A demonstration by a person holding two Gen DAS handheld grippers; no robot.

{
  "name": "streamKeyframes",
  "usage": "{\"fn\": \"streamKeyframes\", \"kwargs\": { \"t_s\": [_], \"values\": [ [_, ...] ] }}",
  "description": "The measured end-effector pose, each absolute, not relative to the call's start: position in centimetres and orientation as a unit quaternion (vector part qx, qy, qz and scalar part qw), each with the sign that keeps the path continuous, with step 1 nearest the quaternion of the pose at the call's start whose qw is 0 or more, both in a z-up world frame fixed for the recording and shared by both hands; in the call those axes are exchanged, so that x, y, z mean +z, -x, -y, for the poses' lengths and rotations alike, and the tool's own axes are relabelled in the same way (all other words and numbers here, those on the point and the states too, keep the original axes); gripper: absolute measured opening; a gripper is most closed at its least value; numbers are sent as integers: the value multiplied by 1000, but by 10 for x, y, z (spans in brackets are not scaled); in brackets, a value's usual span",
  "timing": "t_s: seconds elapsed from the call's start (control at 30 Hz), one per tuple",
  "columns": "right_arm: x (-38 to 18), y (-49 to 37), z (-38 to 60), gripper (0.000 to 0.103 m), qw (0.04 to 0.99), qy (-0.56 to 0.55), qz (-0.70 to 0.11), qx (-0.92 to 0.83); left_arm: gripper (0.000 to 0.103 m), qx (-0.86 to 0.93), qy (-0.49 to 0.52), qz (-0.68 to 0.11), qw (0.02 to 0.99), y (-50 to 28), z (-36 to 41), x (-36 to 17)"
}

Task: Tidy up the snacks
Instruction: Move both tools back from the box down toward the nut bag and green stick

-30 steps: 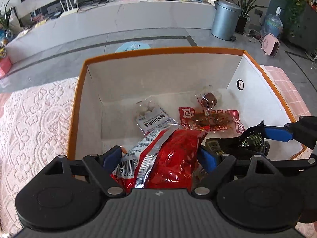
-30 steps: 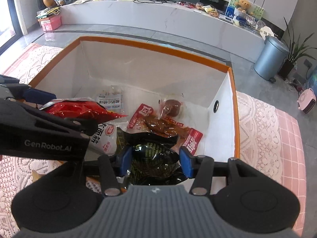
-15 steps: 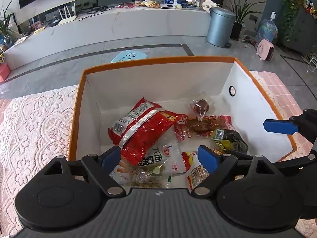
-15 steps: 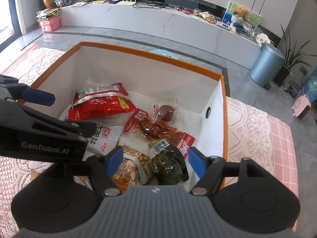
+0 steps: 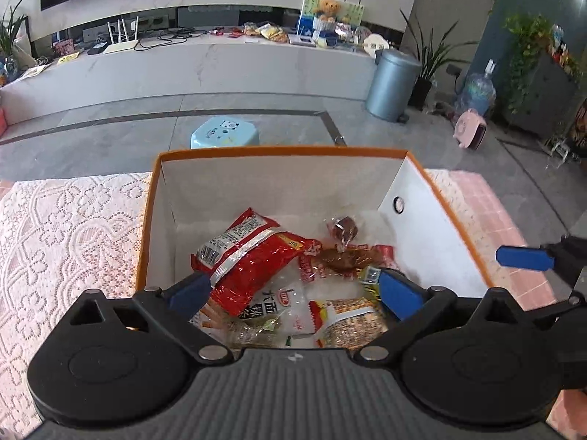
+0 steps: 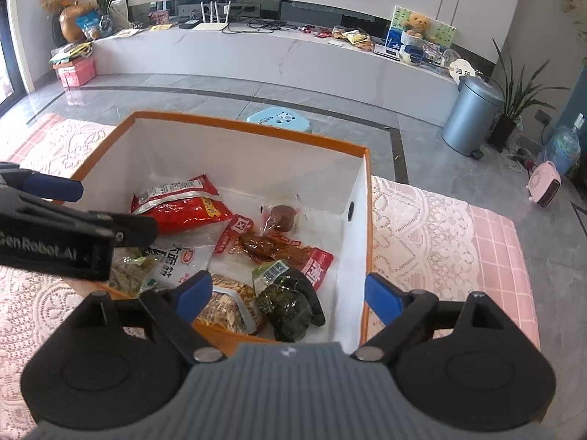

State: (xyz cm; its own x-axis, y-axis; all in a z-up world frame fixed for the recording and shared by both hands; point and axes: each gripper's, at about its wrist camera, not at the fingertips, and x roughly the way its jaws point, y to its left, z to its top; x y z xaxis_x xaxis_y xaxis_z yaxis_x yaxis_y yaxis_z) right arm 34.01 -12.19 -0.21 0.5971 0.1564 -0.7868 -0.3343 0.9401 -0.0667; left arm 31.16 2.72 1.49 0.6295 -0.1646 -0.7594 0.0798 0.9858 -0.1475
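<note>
An orange-rimmed white box (image 5: 282, 152) (image 6: 253, 130) stands on the lace-covered table and holds several snack packs. A red bag (image 5: 253, 256) (image 6: 179, 209) lies at its left. A dark green pack (image 6: 290, 302) lies at its near right corner. Between them are brown meat packs (image 6: 271, 245) and a white noodle pack (image 5: 282, 302). My left gripper (image 5: 293, 289) hovers open above the box with nothing between its fingers. My right gripper (image 6: 288, 295) hangs over the near right corner, its jaws opening wider and empty, with the green pack lying loose below.
A lace cloth (image 5: 66, 234) covers the table on both sides of the box, over a pink checked cloth (image 6: 502, 256). Beyond the table stand a light blue stool (image 5: 224, 132), a grey bin (image 6: 469, 115) and a long white counter (image 6: 256, 51).
My left gripper has let go of the red bag, which now lies in the box. My right gripper has released the green pack and opened. Both grippers have risen and drawn back.
</note>
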Motion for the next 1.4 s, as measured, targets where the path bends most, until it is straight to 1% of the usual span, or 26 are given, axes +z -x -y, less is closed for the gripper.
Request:
{"fn": "streamKeyframes", "kwargs": {
  "t_s": [0.13,0.3,0.5,0.67,0.87,1.1,1.17,1.27,1.37,1.4],
  "values": [
    [8,-320,129,88,897,90,-408,144,103,-70,37,-406,910,-291,-26,28],
    [17,-279,141,91,922,49,-353,150,103,-85,50,-361,927,-247,-31,48],
    [8,-224,145,91,939,27,-309,146,103,-97,67,-349,930,-199,-36,56],
    [-1,-182,151,90,951,-6,-280,129,88,-88,86,-354,927,-167,-38,49],
    [-5,-138,151,90,963,-5,-242,122,83,-57,83,-375,922,-144,-34,32],
    [-20,-105,147,88,962,17,-243,124,79,-39,90,-409,907,-129,-33,4],
    [-25,-101,146,84,960,21,-251,124,79,-34,89,-416,904,-127,-33,-4],
    [-34,-99,145,82,955,17,-267,129,79,-29,88,-425,900,-119,-33,-15],
    [-42,-96,141,77,951,24,-278,133,79,-27,93,-436,895,-118,-31,-26],
    [-45,-96,139,76,950,29,-282,133,79,-25,96,-440,893,-118,-31,-30]
  ]
}}
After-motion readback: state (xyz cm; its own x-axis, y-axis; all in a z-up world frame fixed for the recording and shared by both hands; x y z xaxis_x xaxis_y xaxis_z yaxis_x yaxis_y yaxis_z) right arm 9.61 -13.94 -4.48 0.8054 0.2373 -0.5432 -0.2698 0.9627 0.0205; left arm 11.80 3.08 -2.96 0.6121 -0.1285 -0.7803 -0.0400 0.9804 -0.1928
